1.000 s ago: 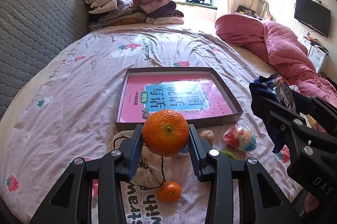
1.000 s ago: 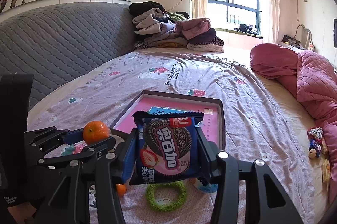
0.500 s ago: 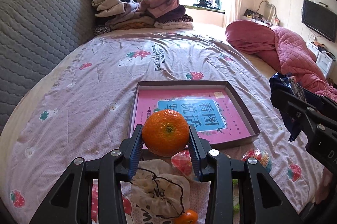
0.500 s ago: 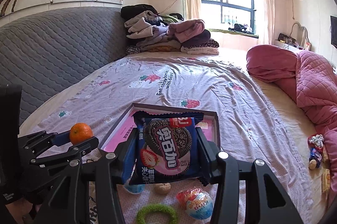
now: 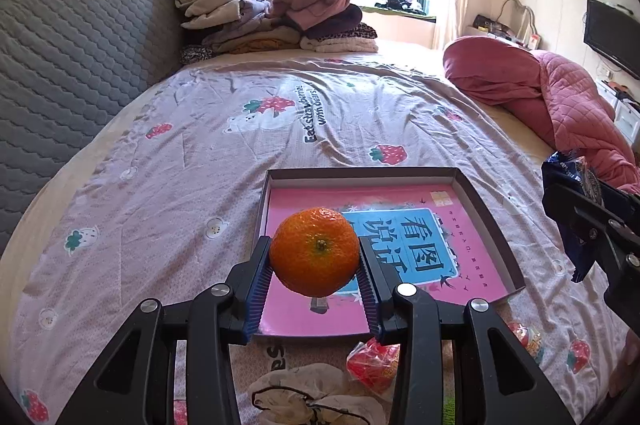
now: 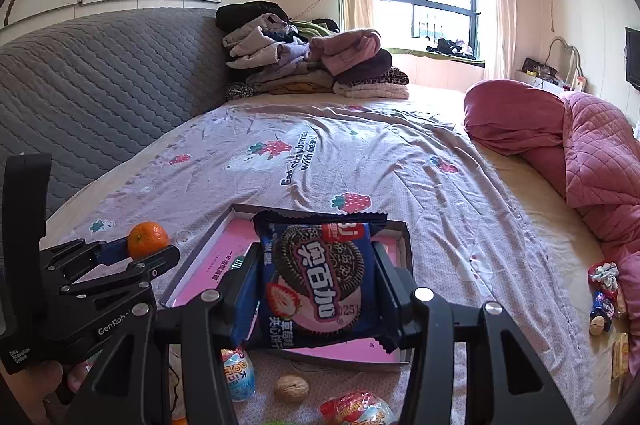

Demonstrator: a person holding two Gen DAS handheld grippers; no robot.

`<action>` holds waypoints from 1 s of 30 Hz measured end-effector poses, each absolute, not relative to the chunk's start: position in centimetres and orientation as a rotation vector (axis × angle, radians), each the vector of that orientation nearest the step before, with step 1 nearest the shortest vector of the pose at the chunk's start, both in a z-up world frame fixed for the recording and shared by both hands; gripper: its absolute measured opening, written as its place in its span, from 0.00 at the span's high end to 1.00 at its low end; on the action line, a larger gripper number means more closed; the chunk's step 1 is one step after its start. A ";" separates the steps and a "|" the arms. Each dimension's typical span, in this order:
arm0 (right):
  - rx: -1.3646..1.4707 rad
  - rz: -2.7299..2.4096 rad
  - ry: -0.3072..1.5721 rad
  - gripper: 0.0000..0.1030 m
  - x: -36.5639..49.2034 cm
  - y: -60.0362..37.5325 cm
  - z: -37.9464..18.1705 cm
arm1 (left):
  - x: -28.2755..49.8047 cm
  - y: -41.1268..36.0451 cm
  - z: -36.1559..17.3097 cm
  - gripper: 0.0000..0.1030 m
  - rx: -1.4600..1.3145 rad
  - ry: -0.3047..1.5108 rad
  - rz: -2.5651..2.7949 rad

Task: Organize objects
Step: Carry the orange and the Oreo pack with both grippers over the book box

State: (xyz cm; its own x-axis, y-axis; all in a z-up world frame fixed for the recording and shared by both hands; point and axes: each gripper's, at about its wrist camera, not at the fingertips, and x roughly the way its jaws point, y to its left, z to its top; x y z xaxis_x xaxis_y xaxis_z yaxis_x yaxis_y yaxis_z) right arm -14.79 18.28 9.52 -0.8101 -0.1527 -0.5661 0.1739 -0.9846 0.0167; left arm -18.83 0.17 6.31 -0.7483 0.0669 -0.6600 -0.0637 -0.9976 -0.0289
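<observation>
Left gripper [image 5: 315,267] clamps a mandarin [image 5: 314,251] above the near edge of the shallow box [image 5: 492,221] on the bed [image 5: 200,161]. Right gripper [image 6: 316,289] grips a blue cookie packet [image 6: 316,277] with Chinese print and "25", held over the same box. Sheet reads "Eat strawberries with bears!" The left gripper's body shows "GenRobo".

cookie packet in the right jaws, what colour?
Dark blue cookie packet with a pink lower band, printed with a chocolate sandwich cookie and a strawberry. Clearest in the right wrist view.
</observation>
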 end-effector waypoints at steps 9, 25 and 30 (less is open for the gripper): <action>0.953 -2.824 0.076 0.50 -17.6 18.4 8.1 | -21.0 -0.1 4.9 0.60 -1.104 -0.033 2.846; 1.253 -2.740 0.047 0.50 -23.1 18.5 0.8 | -25.7 0.5 0.1 0.59 -1.297 -0.022 2.776; 1.298 -2.725 0.040 0.50 -23.9 18.8 -0.8 | -26.7 0.4 -1.5 0.60 -1.352 -0.049 2.753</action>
State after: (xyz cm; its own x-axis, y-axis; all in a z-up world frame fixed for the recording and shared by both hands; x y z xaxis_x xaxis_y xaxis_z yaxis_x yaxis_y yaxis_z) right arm -23.86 18.80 -0.79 -0.6243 -0.0991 -0.7749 0.1218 -0.9921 0.0288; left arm -26.71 0.35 -1.47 -0.6094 0.0806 -0.7888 -0.0527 -0.9967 -0.0612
